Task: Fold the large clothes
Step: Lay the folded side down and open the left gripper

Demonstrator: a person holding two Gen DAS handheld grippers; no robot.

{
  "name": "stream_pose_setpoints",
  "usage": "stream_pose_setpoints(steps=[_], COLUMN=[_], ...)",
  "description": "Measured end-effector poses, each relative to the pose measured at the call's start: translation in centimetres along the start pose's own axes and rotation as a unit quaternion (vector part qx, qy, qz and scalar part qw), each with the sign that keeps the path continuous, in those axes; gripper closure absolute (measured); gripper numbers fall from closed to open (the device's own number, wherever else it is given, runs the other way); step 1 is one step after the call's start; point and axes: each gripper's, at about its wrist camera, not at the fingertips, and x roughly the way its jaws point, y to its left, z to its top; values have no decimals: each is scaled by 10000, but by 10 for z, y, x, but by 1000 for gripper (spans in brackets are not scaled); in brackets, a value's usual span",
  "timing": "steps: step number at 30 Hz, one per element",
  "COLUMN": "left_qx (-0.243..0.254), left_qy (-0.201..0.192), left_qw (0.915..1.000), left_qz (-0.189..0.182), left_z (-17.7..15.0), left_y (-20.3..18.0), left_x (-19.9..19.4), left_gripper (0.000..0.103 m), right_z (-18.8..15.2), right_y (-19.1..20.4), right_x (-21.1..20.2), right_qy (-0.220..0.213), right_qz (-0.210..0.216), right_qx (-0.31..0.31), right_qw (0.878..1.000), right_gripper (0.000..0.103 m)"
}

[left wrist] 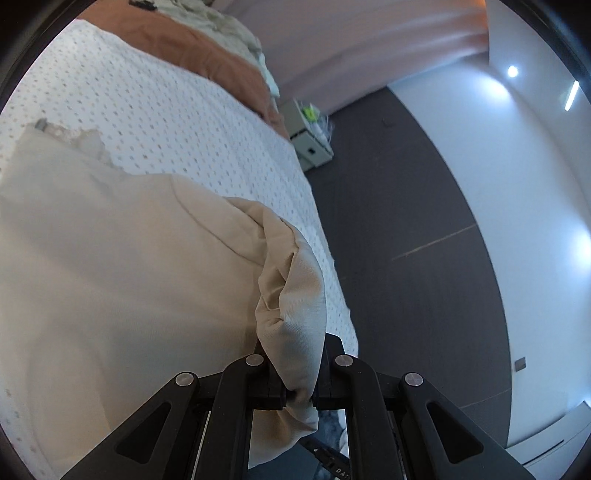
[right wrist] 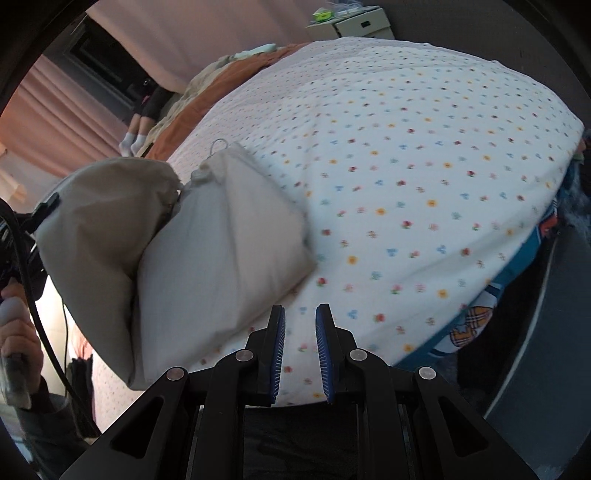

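- The left tool (left wrist: 299, 397) is clamped on a bunched fold of the beige garment (left wrist: 122, 277), which drapes ahead of it and to its left.
- The right tool (right wrist: 300, 321) holds nothing, jaws narrowly apart.
- A one-sided pinch may let the fold slip or skew.
- Beyond lie the floral bed (right wrist: 424, 166), pink curtains (right wrist: 55, 122) and a dark floor (left wrist: 406, 229).

- The left wrist camera sits right behind the left gripper (left wrist: 300, 397). It looks down along the bed's edge, tipped sideways, with the beige garment (left wrist: 129, 280) very close and the dark floor (left wrist: 402, 236) beside it.
- The right wrist camera sits behind the right gripper (right wrist: 300, 323). It looks down across the flowery bed sheet (right wrist: 424, 166) from just above.
- Both views show the bed, the beige garment, the orange blanket (right wrist: 192, 110) and the little white cabinet (right wrist: 360, 23) far off.
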Motion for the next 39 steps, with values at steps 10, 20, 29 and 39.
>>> stream_pose_setpoints(steps=[10, 20, 29, 39], left_qx=[837, 426, -267, -1030], left_qy=[1069, 567, -48, -285], left_qw=[9892, 9953, 9889, 9715], left_qz=[557, 666, 1462, 2116], left_z=[-51, -56, -70, -103], left_y=[-44, -4, 69, 149], left_x=[63, 2, -77, -123], left_gripper=[72, 32, 32, 32], right_z=[1, 9, 45, 88], right_y=[-2, 14, 40, 70], right_x=[-4, 7, 49, 103], right_qy=[-48, -34, 183, 675], right_qz=[-43, 488, 618, 924], right_qx=[-12, -61, -307, -864], right_qw=[10000, 9988, 9974, 9897], right_gripper=[85, 42, 41, 42])
